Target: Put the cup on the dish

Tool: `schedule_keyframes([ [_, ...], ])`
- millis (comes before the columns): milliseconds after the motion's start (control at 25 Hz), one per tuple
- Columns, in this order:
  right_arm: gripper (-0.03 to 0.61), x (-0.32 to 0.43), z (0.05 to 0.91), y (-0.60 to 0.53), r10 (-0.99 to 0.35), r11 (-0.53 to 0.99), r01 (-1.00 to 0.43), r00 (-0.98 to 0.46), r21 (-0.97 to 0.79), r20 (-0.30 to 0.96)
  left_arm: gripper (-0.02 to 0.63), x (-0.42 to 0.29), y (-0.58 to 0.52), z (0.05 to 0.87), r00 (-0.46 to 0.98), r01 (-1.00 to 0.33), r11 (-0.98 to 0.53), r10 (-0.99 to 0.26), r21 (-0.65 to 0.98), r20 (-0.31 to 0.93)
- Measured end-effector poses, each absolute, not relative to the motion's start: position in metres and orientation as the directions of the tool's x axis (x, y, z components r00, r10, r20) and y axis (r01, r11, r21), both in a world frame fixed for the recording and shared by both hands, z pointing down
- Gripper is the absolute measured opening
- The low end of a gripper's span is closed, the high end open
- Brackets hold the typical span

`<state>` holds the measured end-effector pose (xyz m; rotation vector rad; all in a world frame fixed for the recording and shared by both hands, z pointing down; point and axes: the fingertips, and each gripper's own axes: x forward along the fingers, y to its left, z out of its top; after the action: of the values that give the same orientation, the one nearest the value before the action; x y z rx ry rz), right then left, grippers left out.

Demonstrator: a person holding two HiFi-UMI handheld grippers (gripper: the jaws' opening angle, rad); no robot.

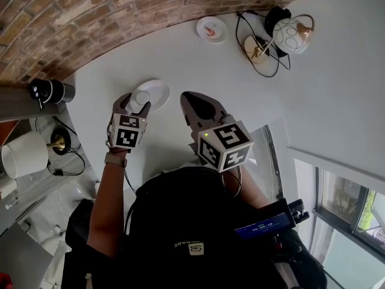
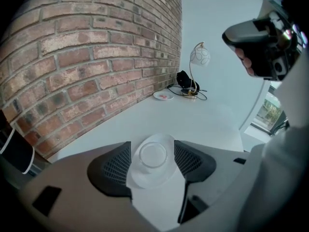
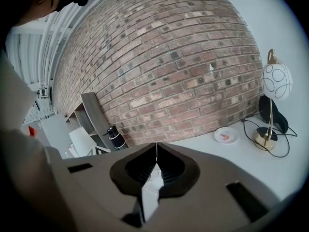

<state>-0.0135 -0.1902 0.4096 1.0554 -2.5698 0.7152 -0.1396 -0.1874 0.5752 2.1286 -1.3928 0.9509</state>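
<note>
A small clear cup (image 2: 153, 154) sits between the dark ribbed pads (image 2: 116, 167) of my left gripper (image 2: 152, 151), which is shut on it and points down. Directly under it lies the white dish (image 2: 150, 178) on the pale table. In the head view the cup (image 1: 138, 99) hangs over the dish's (image 1: 157, 92) near left edge, held by the left gripper (image 1: 133, 103). I cannot tell whether the cup's base touches the dish. My right gripper (image 1: 194, 106) hovers to the right of the dish, shut and empty, its jaws meeting in a thin line (image 3: 156, 154).
At the far end of the table are a small plate with something pink (image 1: 212, 29), a white globe lamp on a brass base (image 1: 290, 35) and black cables (image 1: 264, 56). A brick wall (image 1: 90, 23) runs along the left. A black cylinder (image 1: 51, 91) stands on a shelf there.
</note>
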Motion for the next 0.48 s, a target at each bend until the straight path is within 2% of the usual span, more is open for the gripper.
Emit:
schedule_keyframes([
  [480,0.005,-0.023,0.396,-0.174,-0.551,0.660,-0.663,-0.747,-0.354,0.372,0.264,-0.147,-0.160,0.479,0.248,-0.960,-0.277,-0.764,0.045,0.596],
])
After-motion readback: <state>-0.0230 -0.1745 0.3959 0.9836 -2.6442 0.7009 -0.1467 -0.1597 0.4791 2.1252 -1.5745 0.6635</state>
